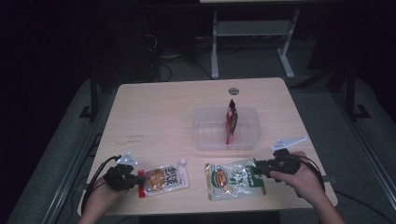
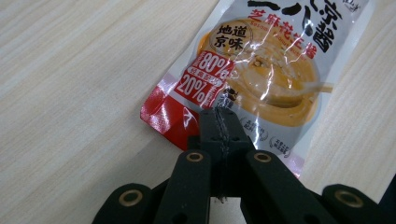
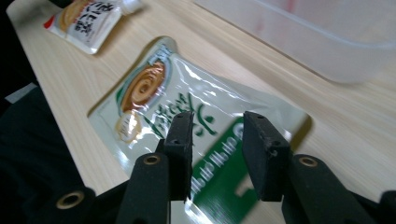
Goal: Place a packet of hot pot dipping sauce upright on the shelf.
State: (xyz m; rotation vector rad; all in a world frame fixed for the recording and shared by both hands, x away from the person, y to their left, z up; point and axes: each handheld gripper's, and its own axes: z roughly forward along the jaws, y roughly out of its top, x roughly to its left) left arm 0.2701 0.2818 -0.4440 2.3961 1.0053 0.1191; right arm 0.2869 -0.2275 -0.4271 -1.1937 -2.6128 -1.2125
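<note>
The left gripper (image 2: 219, 122) clenches its jaws on the sauce pouch (image 2: 261, 70) marked "80%" and "20%", while the right gripper (image 3: 217, 135) hangs released over the green-lettered pouch (image 3: 187, 126).

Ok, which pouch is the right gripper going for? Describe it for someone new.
On the wooden table, nearer than the clear plastic tub, two flat pouches lie. It is the right one, the green-and-white pouch; the orange-and-red pouch has a spout.

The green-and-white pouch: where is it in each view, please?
High view: green-and-white pouch lies front right, at the right gripper.
Left gripper view: not in it.
Right gripper view: pouch is at the centre, under open jaws.
Shared landmark: orange sauce pouch.
</note>
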